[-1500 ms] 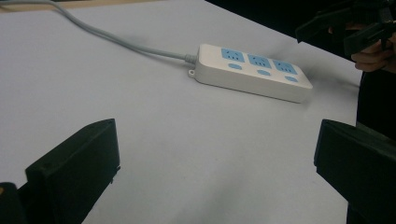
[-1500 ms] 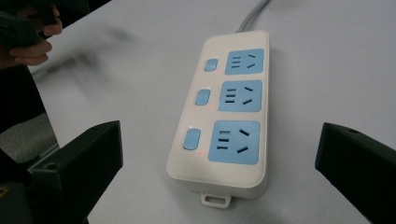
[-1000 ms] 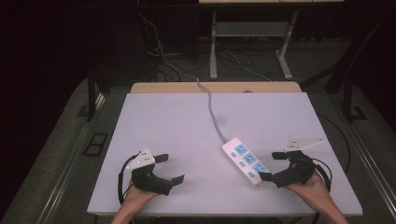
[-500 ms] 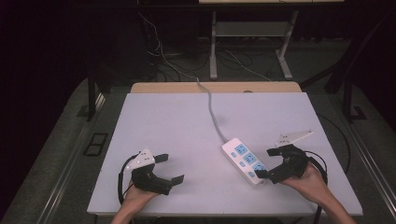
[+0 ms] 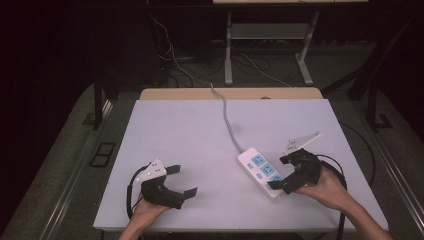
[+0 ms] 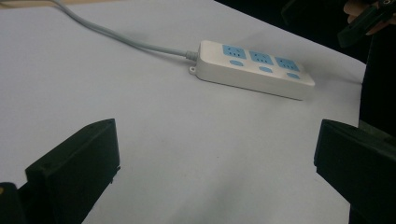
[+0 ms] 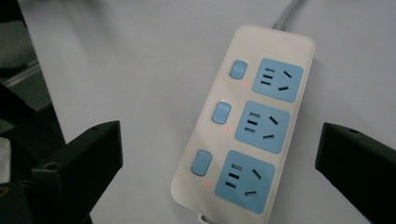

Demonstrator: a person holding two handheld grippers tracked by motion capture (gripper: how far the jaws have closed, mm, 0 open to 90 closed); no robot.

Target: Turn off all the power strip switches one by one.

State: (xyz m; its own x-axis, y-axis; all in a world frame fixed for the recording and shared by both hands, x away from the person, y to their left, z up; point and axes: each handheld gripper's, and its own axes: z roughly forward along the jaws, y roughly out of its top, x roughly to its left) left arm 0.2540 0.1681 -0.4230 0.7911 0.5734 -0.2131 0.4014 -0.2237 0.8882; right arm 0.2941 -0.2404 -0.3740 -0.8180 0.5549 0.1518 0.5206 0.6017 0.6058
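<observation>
Left gripper (image 5: 181,181) sits low at the table's (image 5: 200,130) near-left, jaws spread wide, holding nothing. Power strip (image 5: 262,174) lies flat, right of centre, running diagonally; grey cable (image 5: 227,120) goes off the far edge. Three blue sockets, three blue switches (image 7: 221,113), a red dot glowing by each. Right gripper (image 5: 281,171) hovers at the strip's near end, jaws wide apart, gripping nothing; strip sits between them in the right gripper view. Contact with the strip: probably none, hard to tell from above.
</observation>
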